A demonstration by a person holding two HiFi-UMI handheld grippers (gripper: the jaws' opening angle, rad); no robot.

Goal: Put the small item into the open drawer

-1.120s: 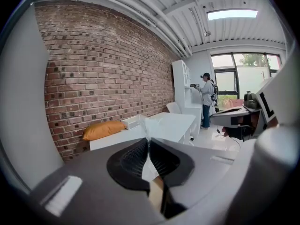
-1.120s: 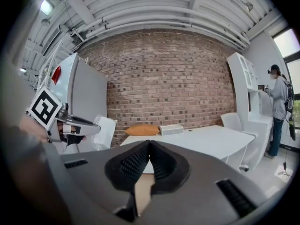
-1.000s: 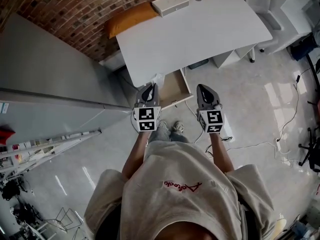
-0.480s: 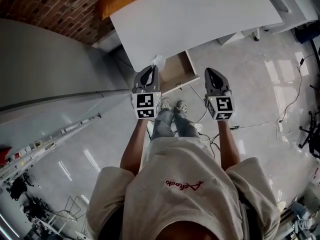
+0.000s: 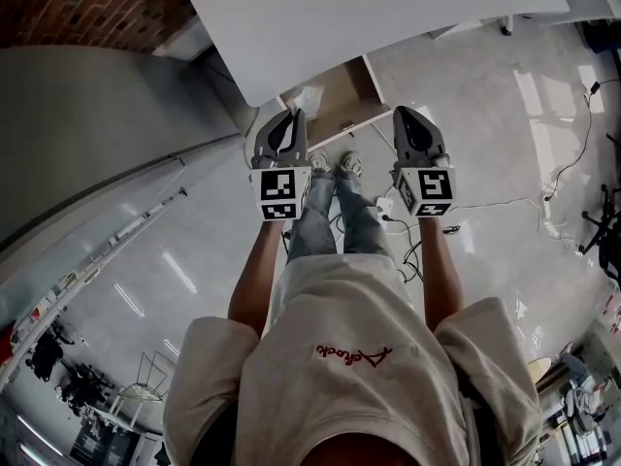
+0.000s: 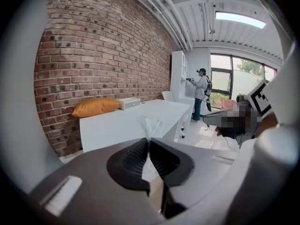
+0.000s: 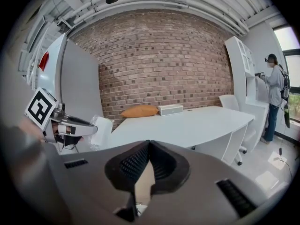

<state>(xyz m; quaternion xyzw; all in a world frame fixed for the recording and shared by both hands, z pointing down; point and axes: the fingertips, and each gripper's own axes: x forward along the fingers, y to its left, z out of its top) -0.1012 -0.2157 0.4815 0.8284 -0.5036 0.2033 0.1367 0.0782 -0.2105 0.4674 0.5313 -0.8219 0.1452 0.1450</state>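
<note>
Clamping the left tool (image 6: pixel 148 139) on a small clear crinkled plastic packet (image 5: pixel 303 98), pinching it at the very tips and holding it over the left part of the open light-wood drawer (image 5: pixel 344 93) under the white counter (image 5: pixel 388 8). Holding the right tool (image 7: pixel 149 143) clenched on nothing, level with the left tool, above the glossy grey floor (image 5: pixel 485 115).

Head cam high, steep down on drawer (image 5: pixel 349 90); gripper cams low, fwd; desk (image 5: pixel 388 8) in all.

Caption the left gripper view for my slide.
Left tongs pinch a clear plastic packet, white desk and brick wall ahead.
</note>
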